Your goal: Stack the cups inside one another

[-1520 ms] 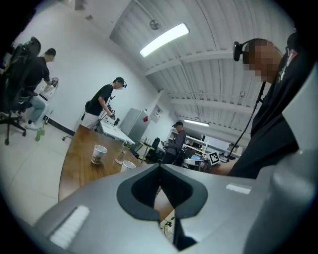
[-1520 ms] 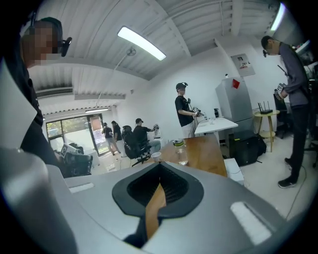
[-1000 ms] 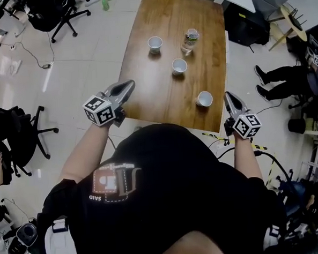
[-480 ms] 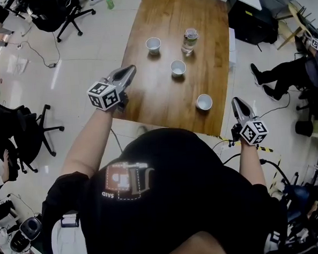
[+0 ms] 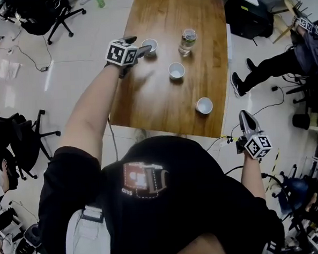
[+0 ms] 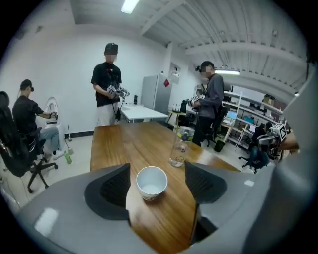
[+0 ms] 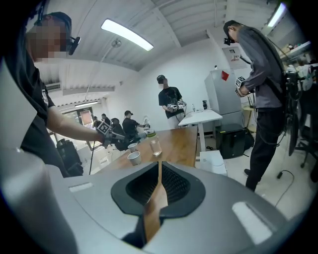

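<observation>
Three white paper cups stand apart on the wooden table point(image 5: 163, 102): a far-left cup point(image 5: 152, 45), a middle cup point(image 5: 176, 70) and a near-right cup point(image 5: 204, 105). My left gripper point(image 5: 142, 48) reaches out to the far-left cup. Its jaws are opening, and that cup point(image 6: 151, 182) stands upright between them with a gap on each side. My right gripper point(image 5: 245, 118) hangs off the table's near right corner, shut and empty point(image 7: 159, 183). In the right gripper view the middle cup point(image 7: 133, 158) and far cup point(image 7: 132, 147) show small.
A clear plastic bottle point(image 5: 187, 40) stands right of the far-left cup, also close behind it point(image 6: 180, 146). Office chairs point(image 5: 20, 143) and cables lie on the floor at left. People stand beyond the table point(image 6: 107, 84) and beside it point(image 7: 258, 84). A black case point(image 5: 249, 16) sits at the table's right.
My left gripper has swung forward over the table to the far-left cup and its jaws have parted. The right gripper has drifted back, away from the table's near edge.
</observation>
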